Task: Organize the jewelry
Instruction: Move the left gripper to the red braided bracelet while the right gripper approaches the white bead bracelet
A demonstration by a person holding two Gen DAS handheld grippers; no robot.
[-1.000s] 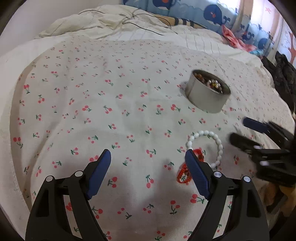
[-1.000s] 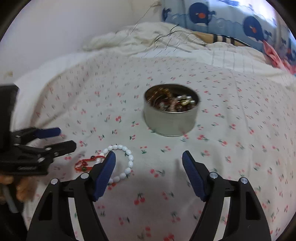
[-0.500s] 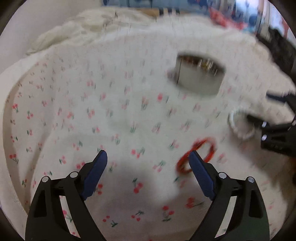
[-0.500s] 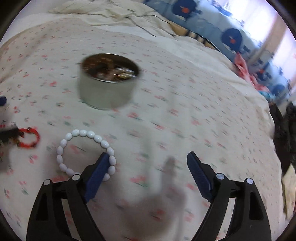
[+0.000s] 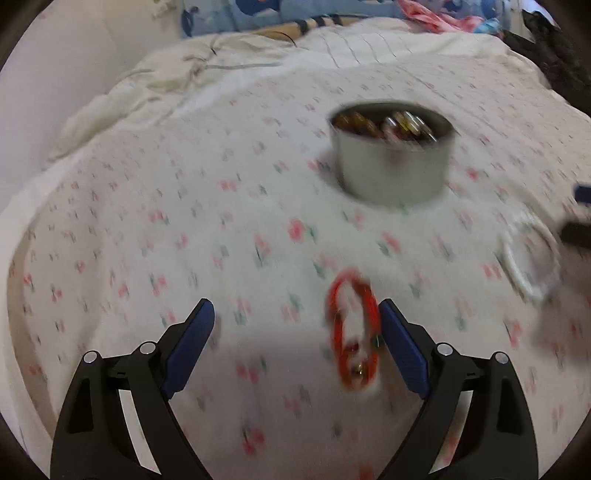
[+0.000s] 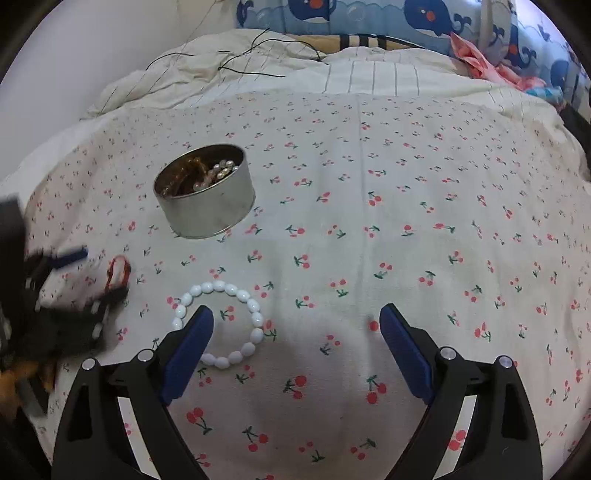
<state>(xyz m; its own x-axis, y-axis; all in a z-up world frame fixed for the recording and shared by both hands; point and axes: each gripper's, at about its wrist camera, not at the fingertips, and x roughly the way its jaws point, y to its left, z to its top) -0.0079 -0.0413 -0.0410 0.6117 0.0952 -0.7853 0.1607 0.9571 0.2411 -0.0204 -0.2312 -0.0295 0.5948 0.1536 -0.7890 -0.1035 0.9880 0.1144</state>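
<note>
A red cord bracelet lies on the cherry-print sheet, just inside the right finger of my left gripper, which stands wide open without touching it. A round metal tin holding beaded jewelry sits beyond it. A white bead bracelet lies flat, partly behind the left finger of my right gripper, whose jaws are opening with only bare sheet between them. In the right wrist view the tin stands at upper left, and the left gripper hovers at the red bracelet.
A rumpled cream duvet with thin black cords lies at the far side of the bed. Whale-print pillows and pink cloth sit behind. Dark clothing lies at the right edge.
My left gripper closed in on the red bracelet, which now sits beside its right finger. My right gripper swung so the white bracelet is at its left finger. Both jaws spread wider.
</note>
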